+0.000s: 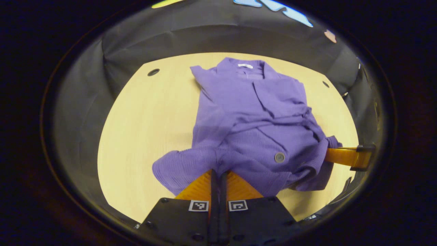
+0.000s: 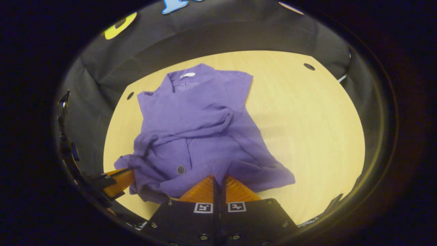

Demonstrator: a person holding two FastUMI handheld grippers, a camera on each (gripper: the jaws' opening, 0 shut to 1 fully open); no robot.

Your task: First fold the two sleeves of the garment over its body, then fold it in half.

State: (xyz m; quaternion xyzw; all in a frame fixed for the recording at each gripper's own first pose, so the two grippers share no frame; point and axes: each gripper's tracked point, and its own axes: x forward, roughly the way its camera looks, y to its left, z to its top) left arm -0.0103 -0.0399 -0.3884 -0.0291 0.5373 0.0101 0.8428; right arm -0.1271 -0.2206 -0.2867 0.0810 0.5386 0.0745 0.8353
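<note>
In the left gripper view, the left gripper [image 1: 218,172] has its two fingers pressed together on the near hem of the purple knitted cardigan [image 1: 252,126], which lies on the pale wooden round table [image 1: 143,136]. The cloth goes between the fingers and bunches up just above them, so I judge that the hem is pinched in order to lift it and carry it toward the collar for the fold in half. At the right side of this view the right gripper [image 1: 329,153] reaches in from the edge, and its fingers go into the other corner of the hem. Holding both corners probably keeps the lower edge straight during the fold.

The cardigan has its collar with a small white label [image 1: 245,66] at the far side. The sleeves lie across the body in thick wrinkled bands, so the sleeve step looks finished. One grey round button [image 1: 279,157] shows near the hem.

In the right gripper view, the right gripper [image 2: 219,179] is likewise clamped on the near hem of the cardigan [image 2: 198,126], with fabric rising over its tips. The left gripper [image 2: 124,176] appears at the lower left, holding the bunched corner. The garment sits near the middle of the table [image 2: 307,130], toward its left side, and the button [image 2: 181,169] is just beside the hem.
</note>
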